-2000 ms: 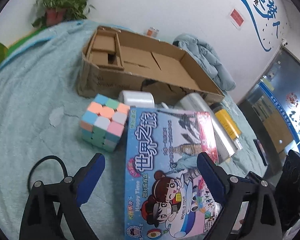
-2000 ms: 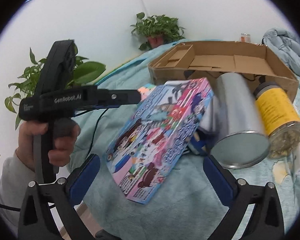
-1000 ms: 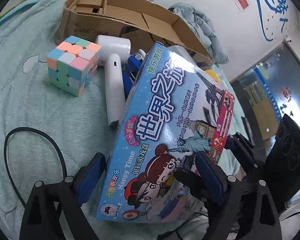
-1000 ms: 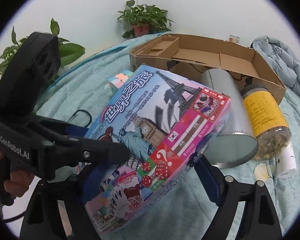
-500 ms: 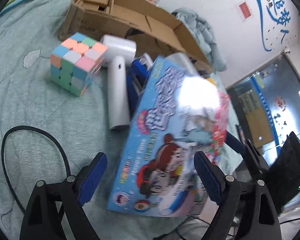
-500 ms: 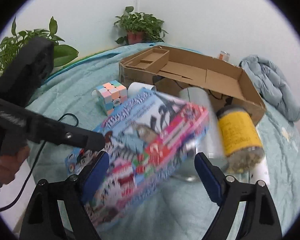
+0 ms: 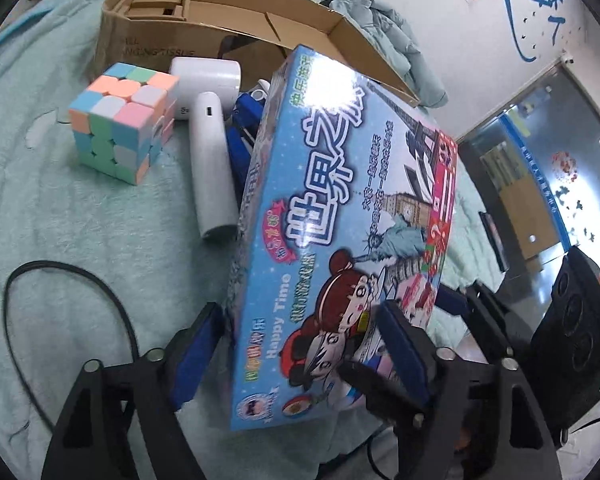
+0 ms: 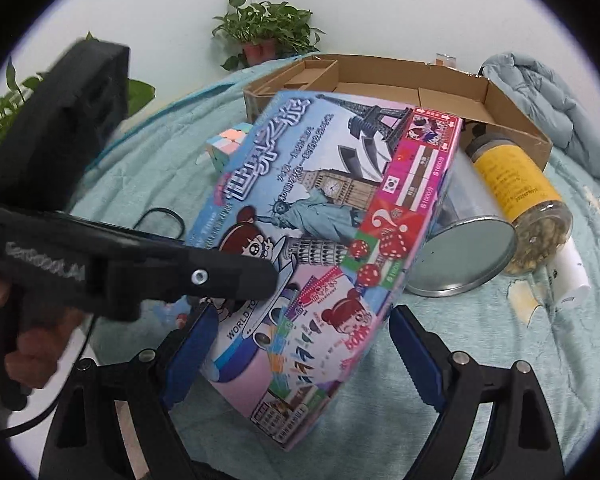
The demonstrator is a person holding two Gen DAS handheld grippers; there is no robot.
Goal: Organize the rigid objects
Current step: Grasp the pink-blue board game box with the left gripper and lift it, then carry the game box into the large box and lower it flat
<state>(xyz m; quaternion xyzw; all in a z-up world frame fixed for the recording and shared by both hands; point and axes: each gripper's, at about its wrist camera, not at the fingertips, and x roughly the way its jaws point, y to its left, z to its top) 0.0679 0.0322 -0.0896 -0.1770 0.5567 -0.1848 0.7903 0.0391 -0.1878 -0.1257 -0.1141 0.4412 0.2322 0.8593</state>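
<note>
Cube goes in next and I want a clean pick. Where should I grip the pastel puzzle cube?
Take the puzzle cube across two opposite flat side faces, coming from above. It sits squarely on the blanket with clear space on its left; the white dryer crowds its right.

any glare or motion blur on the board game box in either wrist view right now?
Left wrist view: a white glare patch washes out the upper end of the board game box; the print elsewhere stays sharp. Right wrist view: no glare on the box; the left gripper crossing the frame is blurred, its lettering smeared. Both views show fisheye bending and dark corners.
</note>
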